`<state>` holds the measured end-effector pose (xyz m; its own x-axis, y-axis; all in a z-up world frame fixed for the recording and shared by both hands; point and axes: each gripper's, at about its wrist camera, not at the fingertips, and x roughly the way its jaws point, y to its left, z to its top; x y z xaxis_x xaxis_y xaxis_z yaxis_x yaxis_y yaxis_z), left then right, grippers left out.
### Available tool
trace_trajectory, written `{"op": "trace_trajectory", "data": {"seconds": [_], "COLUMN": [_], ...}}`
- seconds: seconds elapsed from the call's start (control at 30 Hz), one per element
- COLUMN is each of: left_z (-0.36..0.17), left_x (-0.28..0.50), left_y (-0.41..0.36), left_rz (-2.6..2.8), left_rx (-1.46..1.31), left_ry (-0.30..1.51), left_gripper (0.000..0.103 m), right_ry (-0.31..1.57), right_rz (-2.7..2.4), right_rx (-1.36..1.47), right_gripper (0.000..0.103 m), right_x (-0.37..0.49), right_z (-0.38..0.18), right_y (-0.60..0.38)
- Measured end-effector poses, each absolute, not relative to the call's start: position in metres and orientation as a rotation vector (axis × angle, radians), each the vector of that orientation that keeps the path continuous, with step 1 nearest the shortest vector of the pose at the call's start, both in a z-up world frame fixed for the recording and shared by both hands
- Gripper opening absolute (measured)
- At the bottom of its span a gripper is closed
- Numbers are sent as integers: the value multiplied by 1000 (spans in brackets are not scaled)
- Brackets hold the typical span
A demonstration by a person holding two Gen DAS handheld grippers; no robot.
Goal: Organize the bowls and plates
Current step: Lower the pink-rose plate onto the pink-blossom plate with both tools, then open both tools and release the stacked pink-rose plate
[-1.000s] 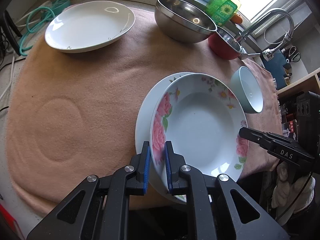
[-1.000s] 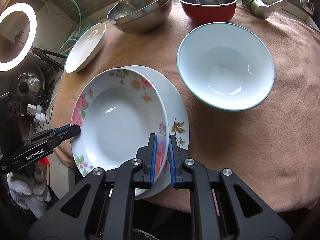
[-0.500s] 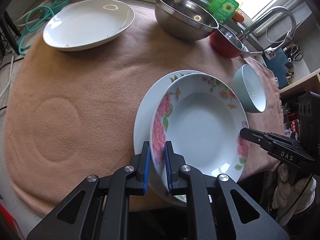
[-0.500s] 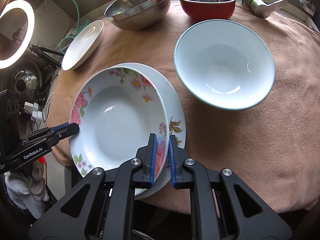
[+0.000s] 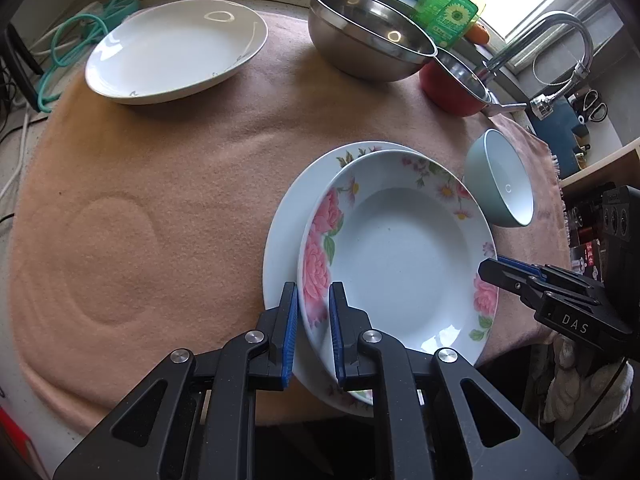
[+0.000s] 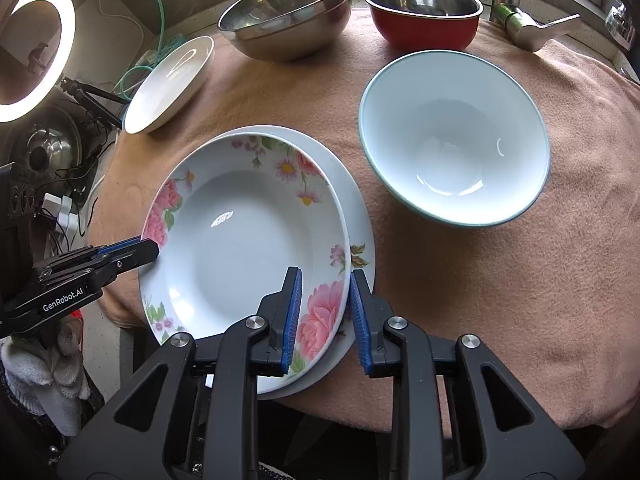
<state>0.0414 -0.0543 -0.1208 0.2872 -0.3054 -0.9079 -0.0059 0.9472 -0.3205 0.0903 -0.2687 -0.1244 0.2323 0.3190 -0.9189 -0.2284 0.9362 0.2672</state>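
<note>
The rose-patterned plate (image 6: 248, 256) sits on a larger plate (image 6: 360, 220) at the cloth's (image 6: 520, 300) near edge. The right gripper (image 6: 325, 316) is opening, pads clear of the rim; the left gripper (image 5: 313, 334) is clamped on it. Held on 1 side, overhanging, it could tip off.

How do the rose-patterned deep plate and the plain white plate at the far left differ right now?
The rose-patterned plate has pink flowers round its rim; the plain white plate has only faint marks. The rose-patterned plate sits on another flowered plate; the white one lies alone on the cloth. The left tongs grip only the rose-patterned plate. Both are shallow, empty dishes.
</note>
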Motion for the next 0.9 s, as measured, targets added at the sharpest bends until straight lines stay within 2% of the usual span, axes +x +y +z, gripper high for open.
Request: {"op": "trace_trajectory", "data": {"seconds": [0.17,0.27,0.4,0.57,0.67,0.73,0.8,0.9], "left_z": [-118,-115,-110,-104,-100,-96,-92,-87], "left_x": [39,37,35,31,30,28,26,24], "left_y": [-53,-51,-51,-50,-49,-47,-45,-42], "left_rz": [-198,-193,-189,-178,-167,-157,-151,-139], "left_rx": [-283,-287,-286,-294,-303,-307,-312,-316], "left_ry": [1255,1246,1229,1210,1196,1180,1171,1154], "left_gripper": [16,16,32,43,59,60,67,67], "right_ry": [1258,1229,1200,1168,1135,1115,1099,1081], "right_rz": [380,379,383,397,410,420,433,449], "right_rx": [83,61,49,68,78,84,86,83], "right_gripper": [29,45,60,75,82,83,89,93], "right_x": [88,86,82,79,76,74,73,71], "right_z": [-118,-112,-103,-93,-85,-78,-72,-66], "right_y": [-272,-270,-269,-270,-271,-271,-272,-272]}}
